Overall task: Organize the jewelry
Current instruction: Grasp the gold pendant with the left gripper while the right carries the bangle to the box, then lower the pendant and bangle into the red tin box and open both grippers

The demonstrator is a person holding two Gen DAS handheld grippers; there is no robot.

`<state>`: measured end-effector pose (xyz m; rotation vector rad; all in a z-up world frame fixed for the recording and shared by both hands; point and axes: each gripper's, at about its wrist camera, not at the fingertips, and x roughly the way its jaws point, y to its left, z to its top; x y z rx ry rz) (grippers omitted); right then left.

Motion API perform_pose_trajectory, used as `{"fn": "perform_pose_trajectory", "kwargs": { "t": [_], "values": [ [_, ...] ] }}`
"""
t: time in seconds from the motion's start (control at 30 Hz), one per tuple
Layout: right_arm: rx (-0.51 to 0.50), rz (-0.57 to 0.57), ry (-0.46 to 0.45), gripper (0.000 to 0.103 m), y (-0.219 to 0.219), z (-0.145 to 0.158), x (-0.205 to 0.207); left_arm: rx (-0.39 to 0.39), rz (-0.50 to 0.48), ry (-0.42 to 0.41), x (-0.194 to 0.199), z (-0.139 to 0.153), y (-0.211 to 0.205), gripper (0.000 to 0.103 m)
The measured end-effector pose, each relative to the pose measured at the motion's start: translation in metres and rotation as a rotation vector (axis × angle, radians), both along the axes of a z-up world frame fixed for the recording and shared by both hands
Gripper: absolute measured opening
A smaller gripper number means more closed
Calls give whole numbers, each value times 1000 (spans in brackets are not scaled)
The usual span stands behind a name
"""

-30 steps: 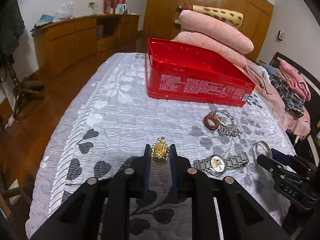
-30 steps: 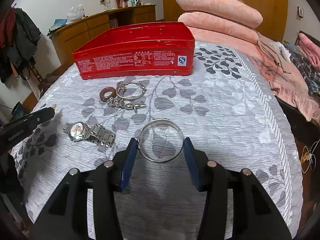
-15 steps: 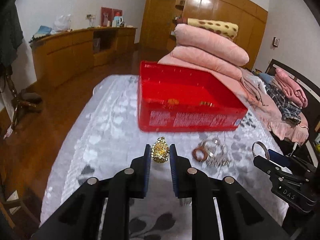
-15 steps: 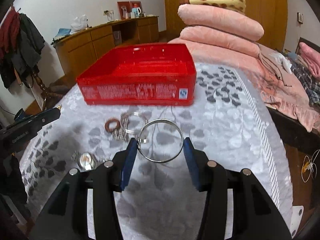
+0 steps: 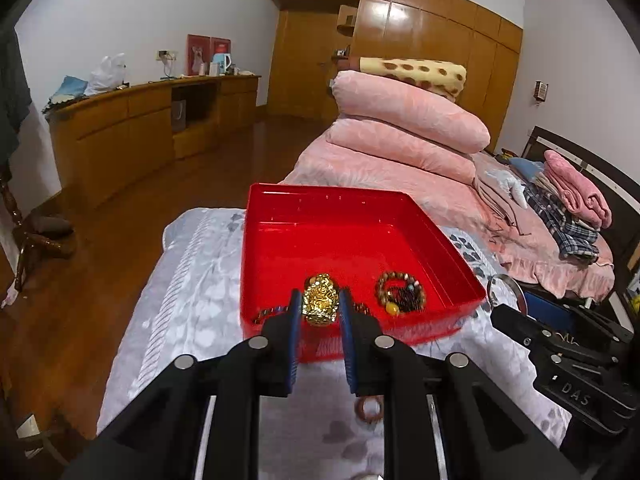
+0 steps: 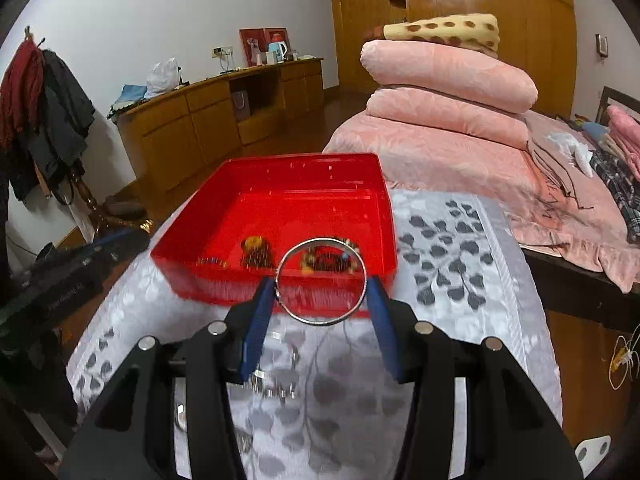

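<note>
With my left gripper (image 5: 319,309) clamping the gold pendant (image 5: 320,300) and my right gripper (image 6: 320,288) pinching the silver bangle (image 6: 321,281) above the red box's (image 5: 320,196) near wall, I'd carry both well inside before releasing.

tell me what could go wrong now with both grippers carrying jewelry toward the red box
1. The silver bangle is pinched only at its rim between the right gripper pads; it could twist or spring out short of the red box.
2. The gold pendant is small and held at the left gripper tips, so it might slip out.
3. Released from high up, either piece could bounce or land on the beaded bracelet already inside.
</note>
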<state>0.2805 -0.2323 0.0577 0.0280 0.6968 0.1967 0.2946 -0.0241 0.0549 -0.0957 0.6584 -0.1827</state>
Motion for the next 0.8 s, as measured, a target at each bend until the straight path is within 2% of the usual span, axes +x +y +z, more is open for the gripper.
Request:
{"fn": "perform_pose_trajectory", "kwargs": {
  "t": [0.23, 0.43, 0.8],
  "values": [
    [14, 9, 18, 46, 6, 2, 43, 13, 18, 13, 43, -2, -10, 18],
    [16, 13, 56, 46, 12, -7, 75, 38, 30, 42, 71, -15, -17, 18],
    [0, 16, 101, 47, 19, -23, 107, 65, 38, 106, 103, -36, -21, 19]
  ]
}}
